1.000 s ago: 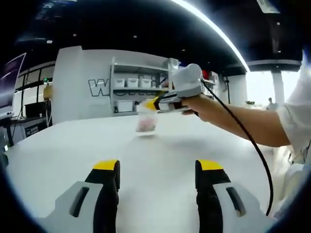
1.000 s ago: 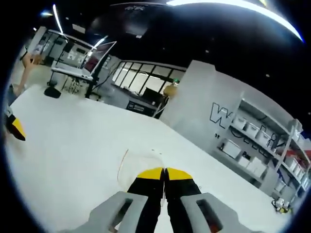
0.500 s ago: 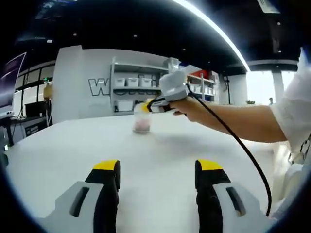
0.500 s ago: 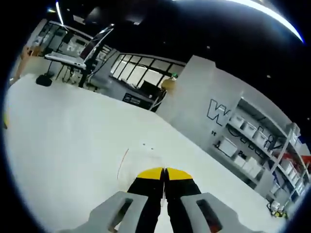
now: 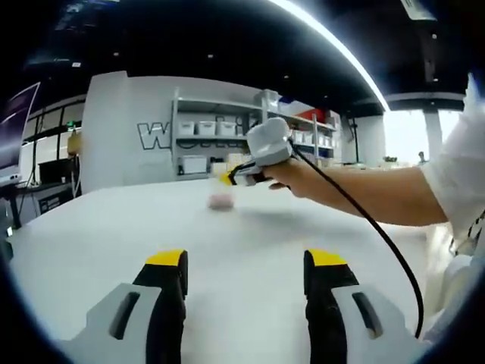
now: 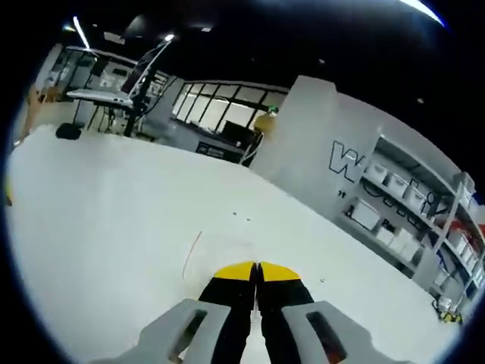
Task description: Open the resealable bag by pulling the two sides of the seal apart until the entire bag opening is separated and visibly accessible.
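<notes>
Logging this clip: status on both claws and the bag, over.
Left claw open, idle over the white table. Right claw shut on the clear bag, down at the tabletop. Seal state unreadable. Nothing in the way.

The bag (image 5: 221, 199) rests on the table (image 5: 242, 235), ahead of the left gripper (image 5: 246, 262); the right gripper (image 5: 227, 179) hangs just above it; shelves (image 5: 220, 140) stand behind.

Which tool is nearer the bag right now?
Right. The right tool is shut on the bag at its top edge; the left tool sits open, well back across the table.
</notes>
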